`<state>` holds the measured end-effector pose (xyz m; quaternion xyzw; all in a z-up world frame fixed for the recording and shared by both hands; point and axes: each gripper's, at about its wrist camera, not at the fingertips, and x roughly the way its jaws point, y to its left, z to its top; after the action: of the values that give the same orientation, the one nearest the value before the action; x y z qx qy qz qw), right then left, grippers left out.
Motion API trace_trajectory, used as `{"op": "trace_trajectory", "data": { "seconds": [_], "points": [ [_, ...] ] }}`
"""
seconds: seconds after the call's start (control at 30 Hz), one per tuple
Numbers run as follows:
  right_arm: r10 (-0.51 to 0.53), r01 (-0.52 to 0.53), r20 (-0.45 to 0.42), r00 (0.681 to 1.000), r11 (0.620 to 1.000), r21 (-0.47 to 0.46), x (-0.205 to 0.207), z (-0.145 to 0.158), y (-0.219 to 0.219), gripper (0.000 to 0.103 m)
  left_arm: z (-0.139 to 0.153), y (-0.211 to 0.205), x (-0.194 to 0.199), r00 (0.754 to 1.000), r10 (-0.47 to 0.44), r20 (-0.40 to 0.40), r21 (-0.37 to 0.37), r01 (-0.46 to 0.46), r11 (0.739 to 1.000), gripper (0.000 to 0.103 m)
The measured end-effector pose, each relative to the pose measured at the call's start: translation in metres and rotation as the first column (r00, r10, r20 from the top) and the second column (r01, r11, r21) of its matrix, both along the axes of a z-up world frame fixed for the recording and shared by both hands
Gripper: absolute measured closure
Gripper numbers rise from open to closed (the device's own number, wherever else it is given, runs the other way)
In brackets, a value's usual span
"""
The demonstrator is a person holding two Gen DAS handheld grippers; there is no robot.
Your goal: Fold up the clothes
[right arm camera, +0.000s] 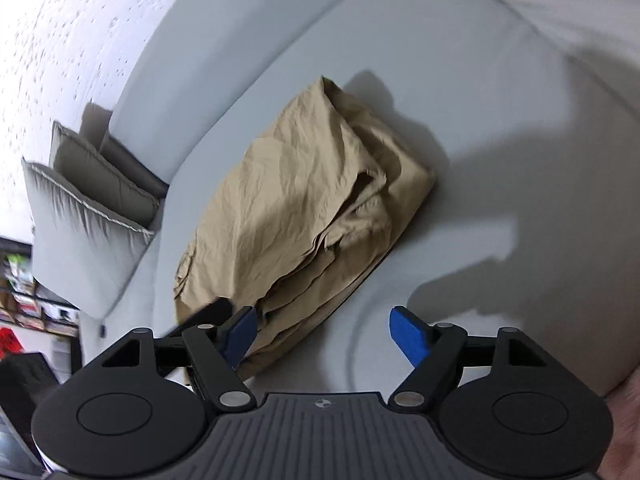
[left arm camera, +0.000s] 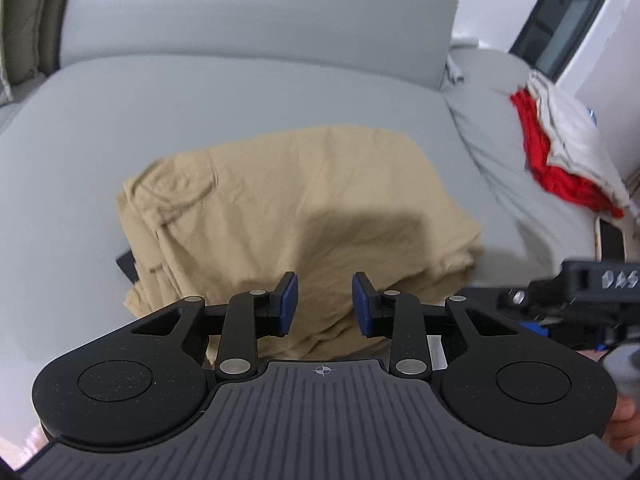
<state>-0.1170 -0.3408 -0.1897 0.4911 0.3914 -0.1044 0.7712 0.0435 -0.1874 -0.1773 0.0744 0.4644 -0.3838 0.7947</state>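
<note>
A tan garment [left arm camera: 304, 208] lies folded into a thick, wrinkled bundle on the grey sofa seat [left arm camera: 80, 200]. A flat black thing [left arm camera: 127, 267] pokes out from under its left edge. My left gripper [left arm camera: 325, 306] hovers over the bundle's near edge, open, with a gap between its blue pads and no cloth pinched. In the right wrist view the same garment [right arm camera: 304, 200] lies diagonally. My right gripper [right arm camera: 325, 336] stands wide open at its near corner; the left pad [right arm camera: 240, 336] overlaps the cloth's edge and the right pad is over bare cushion.
A heap of red and white clothes [left arm camera: 560, 148] lies on the sofa at the right. Cushions [right arm camera: 92, 200] lean at the sofa's far end under a speckled wall. The sofa's backrest [left arm camera: 240, 12] rises behind the garment. The other tool's black housing [left arm camera: 592, 280] shows at the right.
</note>
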Motion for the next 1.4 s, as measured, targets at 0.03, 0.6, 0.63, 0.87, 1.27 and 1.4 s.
{"op": "trace_trajectory", "data": {
  "seconds": [0.03, 0.6, 0.63, 0.87, 1.27, 1.4],
  "points": [
    [0.008, -0.008, -0.001, 1.000, 1.000, -0.010, 0.002, -0.001, 0.002, 0.028, -0.006, 0.000, 0.000, 1.000, -0.006, -0.012, 0.017, 0.006, 1.000, 0.069],
    [-0.094, 0.094, 0.028, 0.995, 0.995, 0.019, -0.004, -0.009, -0.006, 0.022, 0.008, 0.015, 0.013, 0.997, 0.079, 0.020, -0.046, -0.078, 0.996, 0.061],
    [-0.099, 0.098, 0.029, 0.995, 0.995, 0.031, -0.003, -0.010, -0.005, 0.022, -0.004, 0.010, 0.015, 0.999, 0.050, -0.009, 0.004, -0.050, 0.999, 0.069],
    [-0.169, 0.159, 0.070, 0.983, 0.979, 0.129, 0.015, -0.030, 0.003, 0.022, -0.019, 0.016, 0.029, 0.991, 0.085, -0.107, -0.008, -0.086, 0.996, 0.080],
    [-0.092, 0.120, 0.145, 0.985, 0.971, -0.205, 0.064, -0.035, 0.034, 0.055, -0.030, 0.021, 0.044, 0.972, 0.138, -0.190, -0.057, -0.151, 0.987, 0.086],
    [0.008, 0.006, 0.059, 0.998, 0.972, -0.237, 0.080, -0.023, 0.018, 0.075, -0.025, 0.021, 0.042, 0.975, 0.131, -0.182, -0.062, -0.144, 0.988, 0.083]
  ]
}}
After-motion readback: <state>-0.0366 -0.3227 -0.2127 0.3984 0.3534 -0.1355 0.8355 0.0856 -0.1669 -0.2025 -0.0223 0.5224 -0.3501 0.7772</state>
